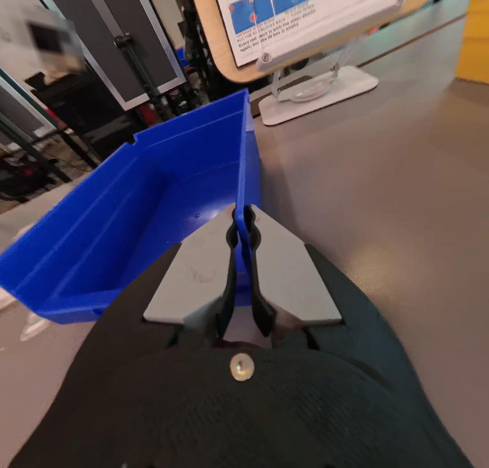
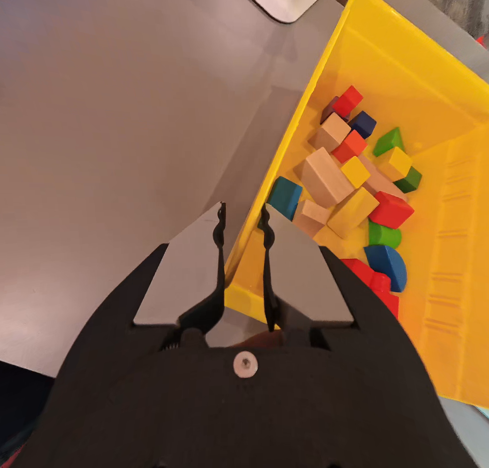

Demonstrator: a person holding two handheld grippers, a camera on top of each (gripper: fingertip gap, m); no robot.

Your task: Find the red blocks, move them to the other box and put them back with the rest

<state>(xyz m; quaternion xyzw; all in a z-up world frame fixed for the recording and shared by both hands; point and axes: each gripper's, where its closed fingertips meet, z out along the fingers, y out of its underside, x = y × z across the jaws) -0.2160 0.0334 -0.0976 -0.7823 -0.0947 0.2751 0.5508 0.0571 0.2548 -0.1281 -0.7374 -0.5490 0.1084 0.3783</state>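
Behind the right gripper, red blocks half-hidden.

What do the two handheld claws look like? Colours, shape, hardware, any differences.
The two look alike. The left claw has a matte black, ribbed plastic body that splits into two prongs, each carrying a flat grey wedge-shaped finger with a wavy black inner pad, plus one silver screw at the centre. The right claw shows the same parts, and a small coil spring at its left finger base. No cables or sleeves show.

Red block half behind hand-held gripper
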